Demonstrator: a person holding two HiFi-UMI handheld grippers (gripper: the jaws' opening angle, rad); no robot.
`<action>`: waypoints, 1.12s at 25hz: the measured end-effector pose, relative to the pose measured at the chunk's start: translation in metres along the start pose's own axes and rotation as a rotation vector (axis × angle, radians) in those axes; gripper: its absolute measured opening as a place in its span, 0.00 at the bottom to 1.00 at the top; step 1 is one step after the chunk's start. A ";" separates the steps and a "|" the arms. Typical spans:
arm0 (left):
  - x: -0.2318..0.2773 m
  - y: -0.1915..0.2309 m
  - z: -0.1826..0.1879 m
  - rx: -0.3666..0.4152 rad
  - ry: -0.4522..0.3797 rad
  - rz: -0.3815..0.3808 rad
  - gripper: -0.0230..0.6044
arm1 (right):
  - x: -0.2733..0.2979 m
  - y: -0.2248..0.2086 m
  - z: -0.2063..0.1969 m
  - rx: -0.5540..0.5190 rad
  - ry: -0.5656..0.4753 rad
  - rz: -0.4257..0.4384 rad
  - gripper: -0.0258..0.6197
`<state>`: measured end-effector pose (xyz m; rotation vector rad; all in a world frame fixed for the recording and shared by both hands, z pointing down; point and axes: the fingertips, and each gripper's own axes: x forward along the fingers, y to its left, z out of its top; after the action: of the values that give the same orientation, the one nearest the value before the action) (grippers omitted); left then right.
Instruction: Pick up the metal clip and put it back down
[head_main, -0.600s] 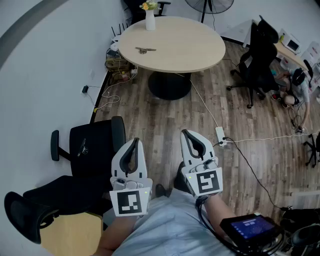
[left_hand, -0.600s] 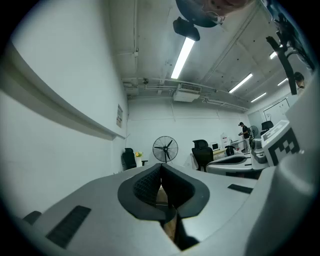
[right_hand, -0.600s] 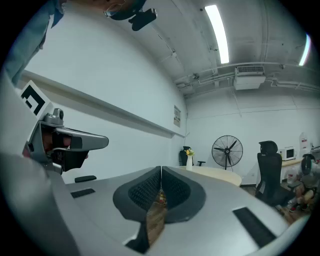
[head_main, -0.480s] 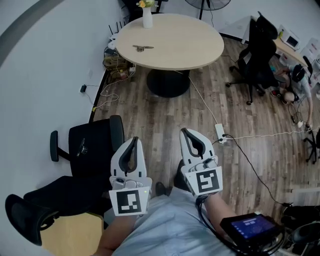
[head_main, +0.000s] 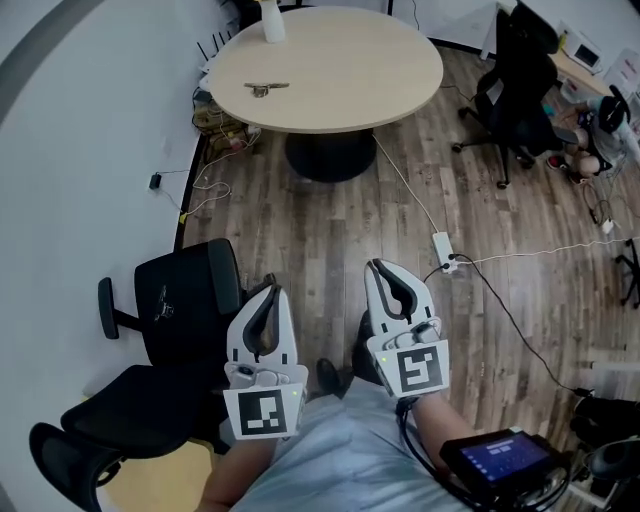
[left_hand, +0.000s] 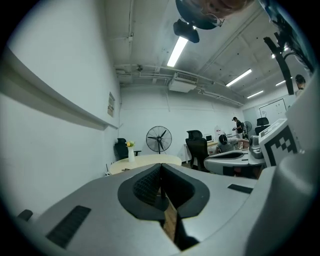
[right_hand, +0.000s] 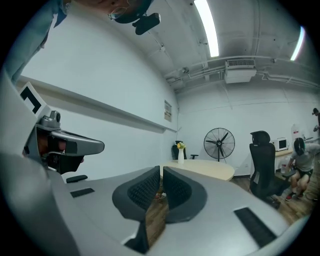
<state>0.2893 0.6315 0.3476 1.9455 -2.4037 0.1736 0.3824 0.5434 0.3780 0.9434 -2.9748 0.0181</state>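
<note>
The metal clip (head_main: 265, 89) lies on the left part of the round wooden table (head_main: 350, 70), far ahead of both grippers. My left gripper (head_main: 268, 292) and right gripper (head_main: 378, 266) are held side by side close to the person's body, over the wooden floor and pointing towards the table. Both are shut with nothing between their jaws. In the left gripper view the left gripper (left_hand: 161, 165) has its pads together, and the table (left_hand: 145, 161) shows beyond them. In the right gripper view the right gripper (right_hand: 161, 168) is also closed, in line with the table (right_hand: 210, 169).
A white vase (head_main: 271, 22) with flowers stands at the table's far edge. A black office chair (head_main: 185, 300) is just left of the left gripper. A power strip (head_main: 444, 251) and cables cross the floor on the right. Another black chair (head_main: 520, 90) stands right of the table.
The table and clip have grown larger and slid up and left in the head view. Both grippers stay shut and side by side, slightly lower in the frame.
</note>
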 end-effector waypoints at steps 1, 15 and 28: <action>0.011 -0.002 -0.002 0.002 0.013 -0.003 0.07 | 0.007 -0.010 -0.004 0.005 0.009 -0.005 0.12; 0.160 -0.039 0.048 0.083 -0.002 0.055 0.07 | 0.106 -0.149 0.008 0.043 0.024 0.056 0.12; 0.230 0.053 0.017 -0.007 0.032 0.141 0.07 | 0.221 -0.123 -0.022 0.025 0.103 0.169 0.12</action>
<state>0.1895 0.4169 0.3512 1.7564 -2.5174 0.1997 0.2732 0.3158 0.4061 0.6681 -2.9557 0.1040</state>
